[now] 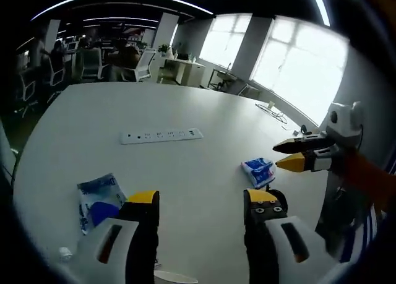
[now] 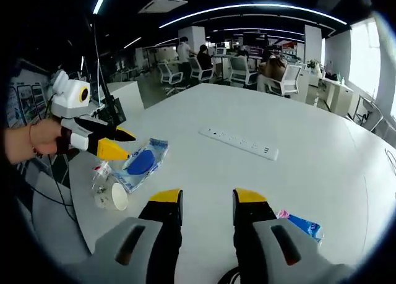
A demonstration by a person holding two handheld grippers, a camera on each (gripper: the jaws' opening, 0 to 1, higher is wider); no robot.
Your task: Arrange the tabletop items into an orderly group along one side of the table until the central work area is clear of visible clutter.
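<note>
Near the white round tabletop's [image 2: 297,120] edge lie our blue plastic packet [image 2: 143,162], white paper cup [image 2: 112,197] and small blue pouch [image 1: 260,171]. Both our grippers [image 1: 201,200] [image 2: 207,200] are open, holding nothing. We could knock the cup off.

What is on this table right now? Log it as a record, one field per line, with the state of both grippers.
surface: white table
centre: white power strip, lying flat
near left gripper: clear packet with blue contents
near right gripper: small blue and white packet
table edge: paper cup on its side, beside a small bottle
left gripper: open, holding nothing
right gripper: open, holding nothing
background: office desks and chairs, people seated
</note>
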